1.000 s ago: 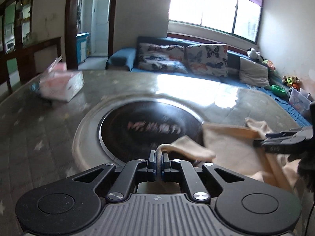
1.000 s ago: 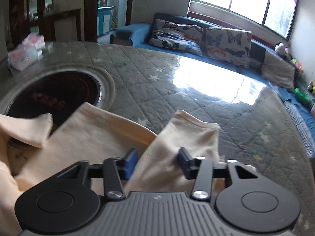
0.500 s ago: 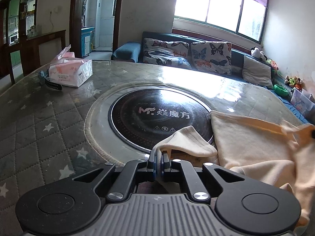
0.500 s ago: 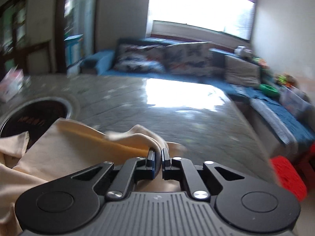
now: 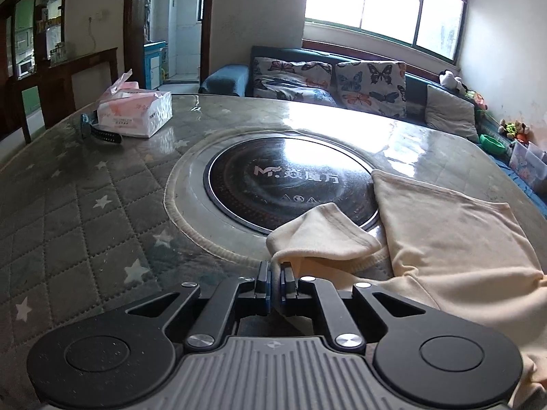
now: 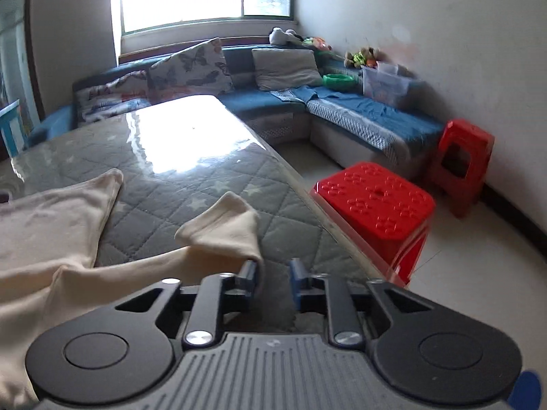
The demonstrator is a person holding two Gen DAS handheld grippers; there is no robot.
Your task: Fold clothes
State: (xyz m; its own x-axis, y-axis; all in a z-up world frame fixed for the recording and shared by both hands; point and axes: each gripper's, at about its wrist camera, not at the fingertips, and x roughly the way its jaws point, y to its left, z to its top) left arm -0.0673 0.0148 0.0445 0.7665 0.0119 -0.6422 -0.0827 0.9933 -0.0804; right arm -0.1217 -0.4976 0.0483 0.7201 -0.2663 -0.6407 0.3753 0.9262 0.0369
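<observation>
Left wrist view: left gripper (image 5: 275,275) is clamping a fold of the cream garment (image 5: 444,235), jaws pressed together on the fabric just ahead of the body. One sleeve (image 5: 324,234) is lying over the near rim of the round black cooktop (image 5: 287,184) set into the quilted star-print table (image 5: 85,212); the garment's body is spreading flat to the right of that disc. A tissue pack (image 5: 135,112) is sitting at the far left of the table, a dark strap-like item (image 5: 99,133) just beside it, hard to identify at this distance. Right wrist view: right gripper (image 6: 272,275) is standing released, jaws apart, with the other sleeve (image 6: 225,230) lying on the table, its edge touching or nearly touching the left jaw. A red stool (image 6: 372,201) is standing near the table edge, a second red stool (image 6: 461,160) by the wall.
</observation>
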